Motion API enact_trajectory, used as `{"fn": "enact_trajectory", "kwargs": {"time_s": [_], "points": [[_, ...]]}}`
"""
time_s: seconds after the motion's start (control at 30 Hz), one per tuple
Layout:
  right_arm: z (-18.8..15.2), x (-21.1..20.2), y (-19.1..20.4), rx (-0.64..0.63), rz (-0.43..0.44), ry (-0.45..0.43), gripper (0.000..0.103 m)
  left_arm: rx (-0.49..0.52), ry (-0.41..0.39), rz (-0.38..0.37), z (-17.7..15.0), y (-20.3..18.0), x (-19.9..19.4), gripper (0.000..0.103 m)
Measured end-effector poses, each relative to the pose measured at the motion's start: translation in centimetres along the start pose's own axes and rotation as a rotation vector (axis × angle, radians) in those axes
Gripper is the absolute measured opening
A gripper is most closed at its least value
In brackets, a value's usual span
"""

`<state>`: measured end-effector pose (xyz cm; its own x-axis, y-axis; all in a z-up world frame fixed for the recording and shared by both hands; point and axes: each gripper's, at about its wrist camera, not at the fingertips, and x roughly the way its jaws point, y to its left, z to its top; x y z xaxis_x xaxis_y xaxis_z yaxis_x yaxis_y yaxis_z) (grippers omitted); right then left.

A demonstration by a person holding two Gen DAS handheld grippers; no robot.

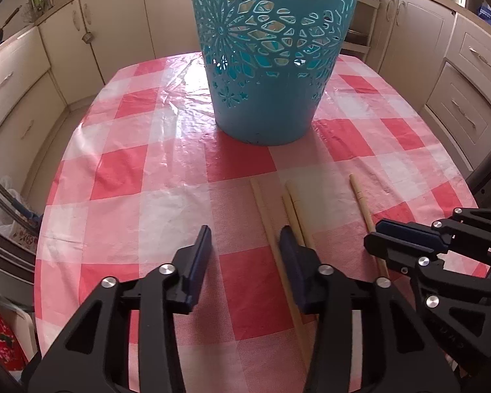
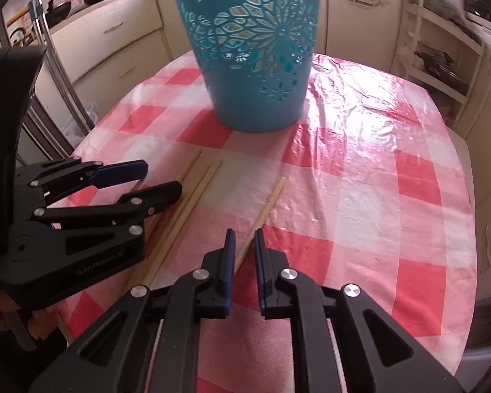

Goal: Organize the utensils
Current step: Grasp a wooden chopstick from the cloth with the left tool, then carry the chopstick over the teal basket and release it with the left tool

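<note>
On the round table [image 1: 121, 177], w/ a glossy red-and-white checked plastic cloth [image 2: 376, 196], wrinkled and shiny under the light, stood a teal plastic basket [image 1: 265, 65], tapered toward its base, its wall cut through w/ flower and star openwork. Its base sat toward the far side of the table, well apart from the grippers.

Four pale wooden chopsticks lay flat on the cloth at the near side, thin, straight, roughly parallel. Three formed a loose group: one single stick [image 1: 268, 222], then a pair [image 1: 294, 206] touching side by side. The fourth chopstick [image 1: 363, 203] lay apart to the right, w/ a small step near its far end.

Left gripper [image 1: 245, 242], black hard plastic w/ dark blue pads and silver screw heads, sat partly open; jaws clearly apart, nothing pressed btw them. Its right finger [image 1: 294, 258] overlapped the grouped sticks in the left wrist view; contact couldn't be told. Right wrist view showed this gripper [image 2: 160, 180] low over the group, tilted downward.

Right gripper [image 2: 244, 245], same build, had its jaws nearly closed, the fourth chopstick [image 2: 265, 209] running into the narrow gap btw the pads. Whether the pads actually pinched it couldn't be told; the stick looked flat on the cloth.

Cream cabinets [image 1: 448, 52] w/ metal handles ringed the room.
</note>
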<state>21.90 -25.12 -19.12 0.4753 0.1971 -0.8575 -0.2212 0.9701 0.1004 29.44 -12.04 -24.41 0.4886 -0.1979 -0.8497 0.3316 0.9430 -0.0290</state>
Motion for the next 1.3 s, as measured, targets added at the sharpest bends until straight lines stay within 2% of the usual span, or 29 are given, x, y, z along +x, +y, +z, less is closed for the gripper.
{"fn": "enact_trajectory", "kwargs": {"time_s": [0.1, 0.23, 0.3, 0.33, 0.37, 0.6, 0.9, 1.03, 1.13, 1.3], "points": [[0.3, 0.4, -0.8, 0.009, -0.017, 0.007, 0.012, -0.004, 0.014, -0.003, 0.3, -0.1, 0.2, 0.034], [-0.1, 0.5, -1.4, 0.038, -0.003, -0.029, 0.012, 0.003, 0.04, 0.009, 0.8, -0.6, 0.5, 0.037], [-0.3, 0.5, -1.4, 0.04, 0.006, -0.042, 0.013, 0.017, 0.05, -0.004, 1.1, -0.9, 0.7, 0.029], [-0.4, 0.4, -1.3, 0.044, 0.011, -0.045, 0.013, 0.023, 0.053, -0.015, 1.3, -1.0, 0.7, 0.013], [-0.4, 0.4, -1.4, 0.05, 0.018, -0.049, 0.013, 0.021, 0.059, -0.027, 1.3, -1.1, 0.7, 0.006], [-0.3, 0.5, -1.6, 0.064, 0.026, -0.078, 0.013, 0.005, 0.051, -0.057, 0.9, -0.8, -0.4, 0.004], [-0.4, 0.4, -1.6, 0.069, 0.032, -0.086, 0.013, 0.027, -0.002, -0.094, 0.8, 0.1, -4.6, 0.004], [-0.4, 0.4, -1.6, 0.069, 0.032, -0.087, 0.014, 0.021, -0.035, -0.162, 1.2, 0.5, -7.1, 0.004], [-0.4, 0.4, -1.6, 0.069, 0.032, -0.087, 0.014, -0.014, -0.077, -0.255, 2.1, 1.1, -9.5, 0.004], [-0.4, 0.4, -1.4, 0.063, 0.037, -0.088, 0.018, -0.071, -0.224, -0.376, 6.0, 2.4, -14.3, 0.004]]}}
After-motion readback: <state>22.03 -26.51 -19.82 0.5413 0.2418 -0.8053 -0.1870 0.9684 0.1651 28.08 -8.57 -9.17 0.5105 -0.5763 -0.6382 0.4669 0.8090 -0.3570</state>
